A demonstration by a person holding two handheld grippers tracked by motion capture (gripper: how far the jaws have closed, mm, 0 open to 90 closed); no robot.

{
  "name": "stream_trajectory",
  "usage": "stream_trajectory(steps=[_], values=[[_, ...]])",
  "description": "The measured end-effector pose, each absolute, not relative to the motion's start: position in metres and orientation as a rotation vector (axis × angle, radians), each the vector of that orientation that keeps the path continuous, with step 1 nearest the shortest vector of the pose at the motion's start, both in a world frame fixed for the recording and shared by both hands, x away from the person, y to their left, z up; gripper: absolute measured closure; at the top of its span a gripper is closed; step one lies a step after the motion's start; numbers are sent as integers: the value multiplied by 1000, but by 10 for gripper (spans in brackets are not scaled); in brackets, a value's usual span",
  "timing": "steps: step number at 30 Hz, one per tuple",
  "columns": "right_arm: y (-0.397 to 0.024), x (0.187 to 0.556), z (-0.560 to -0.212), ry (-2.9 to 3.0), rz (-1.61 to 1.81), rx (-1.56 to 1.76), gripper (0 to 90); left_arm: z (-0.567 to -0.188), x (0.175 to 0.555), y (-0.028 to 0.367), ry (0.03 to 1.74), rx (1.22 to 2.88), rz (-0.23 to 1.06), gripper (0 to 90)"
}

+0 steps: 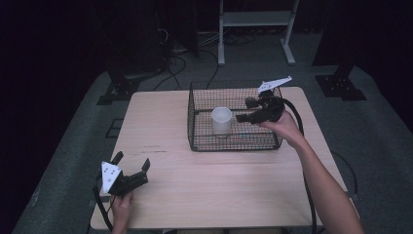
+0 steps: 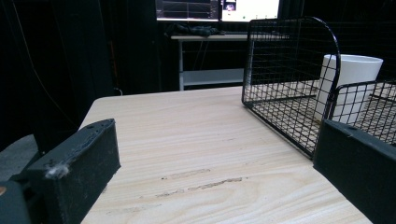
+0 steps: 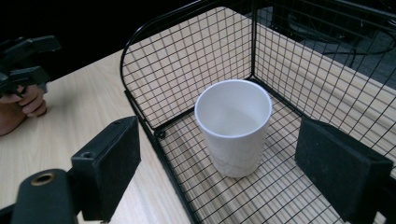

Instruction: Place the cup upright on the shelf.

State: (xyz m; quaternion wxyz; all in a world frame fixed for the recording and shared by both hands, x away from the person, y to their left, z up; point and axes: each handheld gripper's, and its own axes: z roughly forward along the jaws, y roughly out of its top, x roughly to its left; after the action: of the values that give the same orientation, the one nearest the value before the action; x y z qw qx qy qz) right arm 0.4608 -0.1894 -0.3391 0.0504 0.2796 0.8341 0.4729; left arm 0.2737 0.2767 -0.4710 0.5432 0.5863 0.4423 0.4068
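Cup [image 3: 233, 128] upright in basket [image 3: 154, 70], ahead of right claw [image 3: 224, 154], jaws apart, empty. Probably placed or pre-grasp. Left claw [image 1: 131, 163] apart, idle on tabletop [image 1: 219, 185].

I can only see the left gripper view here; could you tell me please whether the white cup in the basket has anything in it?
Observer: The cup looks empty; the right gripper view looks down into it and shows only its white inside.
Operator: Thank you. Where is the right hand-held gripper?
Observer: The right hand-held gripper is at the right side of the basket, pointing at the cup, jaws open and apart from it.
Operator: And is the cup upright?
Observer: Yes, it stands upright on the basket's wire floor, about midway between the side walls in the high view.
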Motion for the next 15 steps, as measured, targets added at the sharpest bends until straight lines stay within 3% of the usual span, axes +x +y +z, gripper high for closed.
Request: stream_trajectory(steps=[15], values=[[-192, 436, -344, 2570, 1452, 793, 135, -471, 274, 276, 1051, 1396, 969, 0]])
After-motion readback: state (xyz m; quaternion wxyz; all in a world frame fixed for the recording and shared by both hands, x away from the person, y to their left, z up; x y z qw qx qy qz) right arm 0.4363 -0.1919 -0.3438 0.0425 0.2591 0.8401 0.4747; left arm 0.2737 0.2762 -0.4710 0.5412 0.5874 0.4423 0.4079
